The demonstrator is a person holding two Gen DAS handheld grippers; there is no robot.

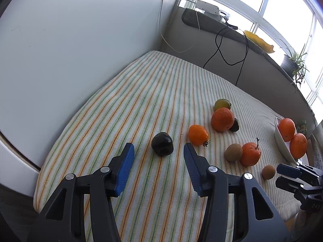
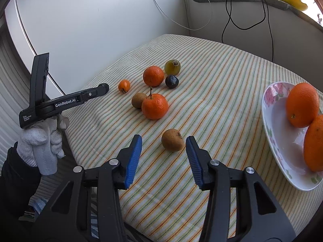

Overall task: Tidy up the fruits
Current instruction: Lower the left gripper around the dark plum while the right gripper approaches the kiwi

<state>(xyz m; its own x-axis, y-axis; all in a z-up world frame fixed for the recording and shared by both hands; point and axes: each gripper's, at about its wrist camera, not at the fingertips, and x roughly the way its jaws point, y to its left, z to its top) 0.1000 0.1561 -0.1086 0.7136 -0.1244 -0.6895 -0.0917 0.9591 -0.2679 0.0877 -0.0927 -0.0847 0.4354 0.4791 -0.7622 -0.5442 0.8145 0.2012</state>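
Left wrist view: your left gripper is spread, pads clear of the dark plum at lower centre.
Right wrist view: your right gripper is spread around the brown kiwi, not touching; plate with oranges at right.

The cloth is cream with thin orange and green stripes. Both grippers are black with blue ribbed pads. The dish at three o'clock is white with pink and green flowers on its rim and holds two oranges. A brown kiwi lies near centre; a near-black plum, a yellow-green fruit. The glove is white.
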